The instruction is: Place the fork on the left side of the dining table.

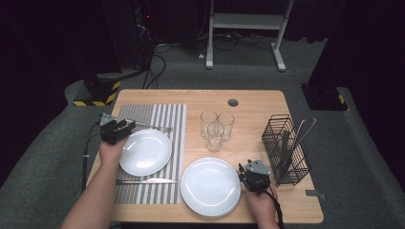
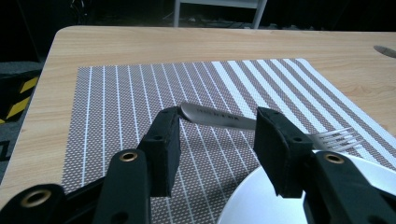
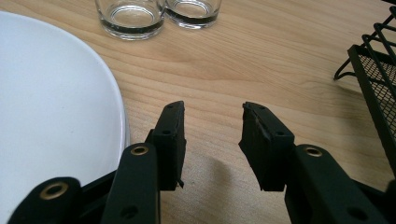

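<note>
A silver fork (image 2: 219, 120) lies across the striped placemat (image 2: 140, 93), tines to the right. My left gripper (image 2: 218, 117) is open just in front of it, one jaw on either side of the handle, not closed on it. In the high view the left gripper (image 1: 125, 127) sits at the placemat's far left, next to the fork (image 1: 154, 127) and a white plate (image 1: 144, 151). My right gripper (image 3: 212, 109) stands open over bare wood with nothing in it. It is between a stack of white plates (image 3: 51, 107) and a black wire basket (image 3: 376, 79); the high view shows the right gripper (image 1: 245, 172) near the front edge.
A knife (image 1: 145, 181) lies on the placemat in front of the plate. Three glasses (image 1: 216, 126) stand mid-table. The wire basket (image 1: 286, 150) at right holds several utensils. A round grommet (image 1: 233, 102) sits near the table's far edge.
</note>
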Demonstrator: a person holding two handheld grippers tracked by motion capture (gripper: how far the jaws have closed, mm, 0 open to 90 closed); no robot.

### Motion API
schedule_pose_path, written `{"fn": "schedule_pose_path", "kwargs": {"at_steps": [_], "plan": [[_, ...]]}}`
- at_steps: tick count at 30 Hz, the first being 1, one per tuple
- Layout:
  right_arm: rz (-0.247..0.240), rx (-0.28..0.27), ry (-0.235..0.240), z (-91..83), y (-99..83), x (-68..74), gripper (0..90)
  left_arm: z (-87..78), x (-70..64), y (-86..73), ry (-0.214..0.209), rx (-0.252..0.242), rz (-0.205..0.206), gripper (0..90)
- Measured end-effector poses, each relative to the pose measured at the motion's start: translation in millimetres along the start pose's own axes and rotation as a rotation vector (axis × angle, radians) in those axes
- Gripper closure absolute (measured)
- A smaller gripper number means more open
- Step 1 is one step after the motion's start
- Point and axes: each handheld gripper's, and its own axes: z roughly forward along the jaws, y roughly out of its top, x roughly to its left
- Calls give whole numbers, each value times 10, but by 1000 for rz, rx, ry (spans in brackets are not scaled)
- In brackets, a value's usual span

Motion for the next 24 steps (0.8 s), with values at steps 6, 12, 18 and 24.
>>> {"fn": "schedule_pose_path", "kwargs": {"at_steps": [6,12,18,24], "plan": [[-1,0,-1,1,0,2,596,9,34,-14,-5,17,-13,514],[-3,1,-2,1,0,3,596,14,65,-12,-2,13,-37,522],[-3,0,-2,1,0,4,596,7,94,-10,9,9,-51,527],[-1,-1,-3,-1,-1,3,596,-35,78,4,34,15,-35,600]]}}
